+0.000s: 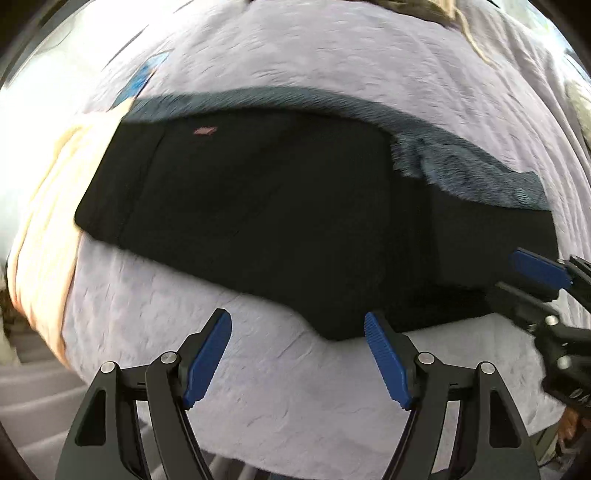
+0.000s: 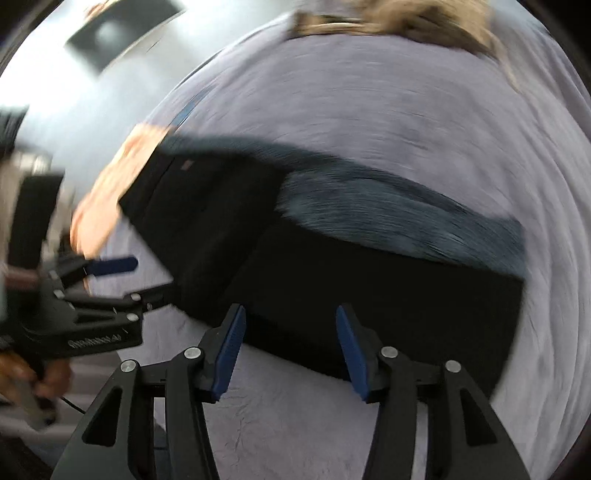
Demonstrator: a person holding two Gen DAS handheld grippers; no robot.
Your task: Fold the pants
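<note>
Nearest you, the left gripper (image 1: 297, 360) hangs over the bed (image 1: 295, 417), jaws spread and empty. The bed's pale lilac cover fills both views; across its middle lie the black pants (image 1: 258, 206), folded into a long band, with a furry grey-blue throw (image 1: 480, 173) showing along their far edge. Your right gripper (image 2: 288, 352) hovers at the near right edge of the pants, jaws spread, nothing pinched. Risk: grabbing only the top layer, or snagging the cover, would skew the fold.

Pale lavender quilted bedspread (image 1: 332, 55), tan furry throw (image 2: 406, 18) at the far edge, bright glare at left.
</note>
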